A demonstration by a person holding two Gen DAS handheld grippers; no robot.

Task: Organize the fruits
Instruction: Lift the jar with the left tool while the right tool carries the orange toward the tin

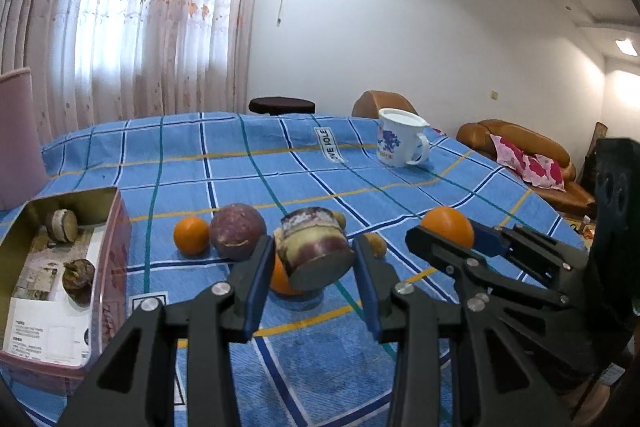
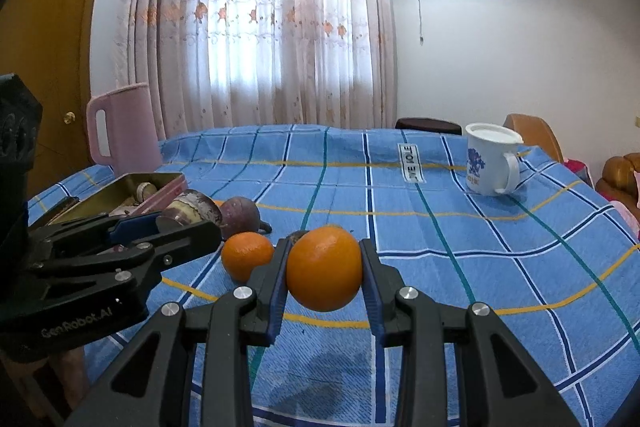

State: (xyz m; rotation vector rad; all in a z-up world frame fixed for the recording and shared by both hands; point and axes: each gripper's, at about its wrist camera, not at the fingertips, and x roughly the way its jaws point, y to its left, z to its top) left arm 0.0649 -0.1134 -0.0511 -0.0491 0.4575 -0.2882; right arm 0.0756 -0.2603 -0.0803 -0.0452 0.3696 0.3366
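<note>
My left gripper (image 1: 314,259) is shut on a purple-and-cream sugarcane piece (image 1: 316,247), held above the blue checked tablecloth (image 1: 280,167). My right gripper (image 2: 324,269) is shut on an orange (image 2: 324,267) and holds it off the table; it also shows in the left wrist view (image 1: 448,231). On the cloth lie a small orange (image 1: 191,235), a round purple fruit (image 1: 238,231), another orange (image 1: 282,281) under the sugarcane, and a small brown fruit (image 1: 378,245). A pink-sided tin box (image 1: 112,259) at left holds a sugarcane piece (image 1: 62,225) and a brown fruit (image 1: 78,279).
A white mug with blue print (image 1: 400,141) stands at the far right of the table. A pink jug (image 2: 120,127) stands at the far left behind the tin. A brown sofa (image 1: 520,155) and a dark stool (image 1: 282,105) lie beyond the table.
</note>
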